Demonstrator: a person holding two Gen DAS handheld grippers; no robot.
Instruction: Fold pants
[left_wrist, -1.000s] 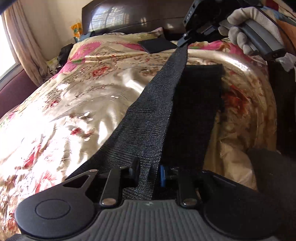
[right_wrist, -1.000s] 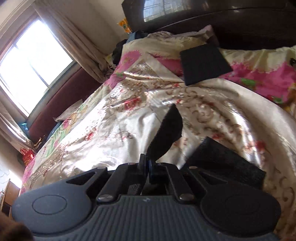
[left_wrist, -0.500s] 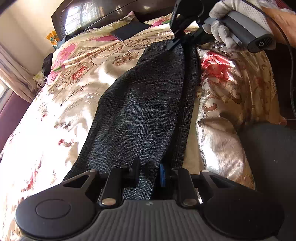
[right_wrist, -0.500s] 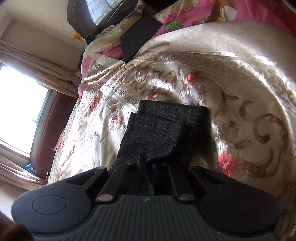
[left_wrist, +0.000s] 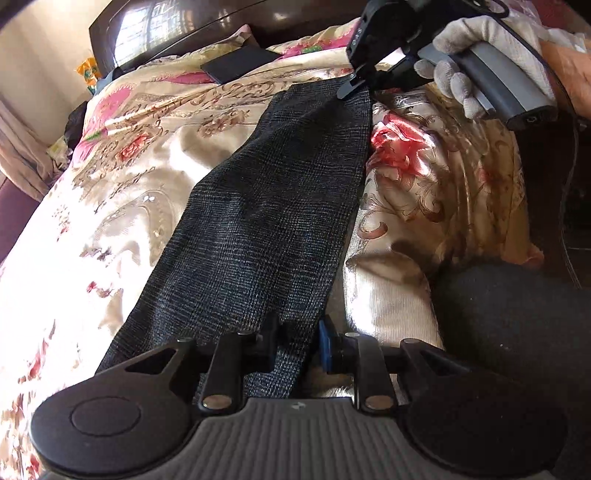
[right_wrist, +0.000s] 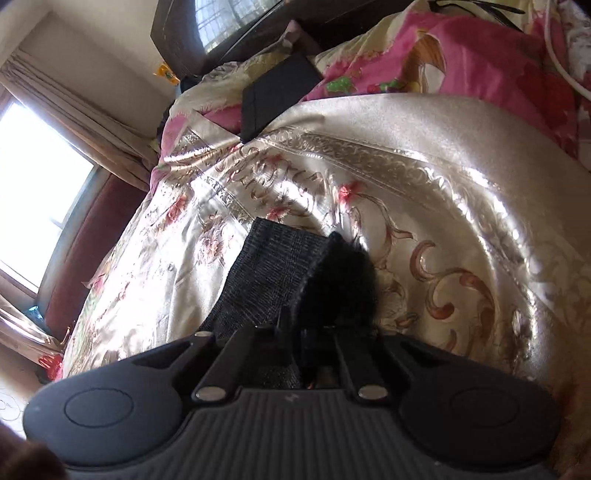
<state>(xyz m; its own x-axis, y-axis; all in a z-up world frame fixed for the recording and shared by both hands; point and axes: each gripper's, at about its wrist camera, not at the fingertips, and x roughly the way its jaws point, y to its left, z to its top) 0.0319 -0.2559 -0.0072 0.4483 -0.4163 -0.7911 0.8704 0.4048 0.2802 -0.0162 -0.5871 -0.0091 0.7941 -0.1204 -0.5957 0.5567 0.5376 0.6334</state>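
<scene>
Dark grey checked pants (left_wrist: 266, 206) lie stretched in a long strip on the floral satin bedspread (left_wrist: 110, 206). My left gripper (left_wrist: 295, 343) is shut on the near end of the pants. My right gripper (left_wrist: 354, 86), held by a gloved hand, is shut on the far end, low over the bed. In the right wrist view the pants' end (right_wrist: 273, 273) sits bunched between my right gripper (right_wrist: 295, 328) fingers, resting on the bedspread (right_wrist: 443, 192).
A folded black garment (left_wrist: 236, 62) lies near the pillows, also in the right wrist view (right_wrist: 277, 92). A dark wooden headboard (left_wrist: 177, 26) stands behind. A pink floral pillow (right_wrist: 461, 51) is at the far right. A window (right_wrist: 33, 206) with curtains is left.
Both grippers lowered the pants from a raised, taut strip down flat onto the bedspread. The fabric now lies spread wider on the bed.
</scene>
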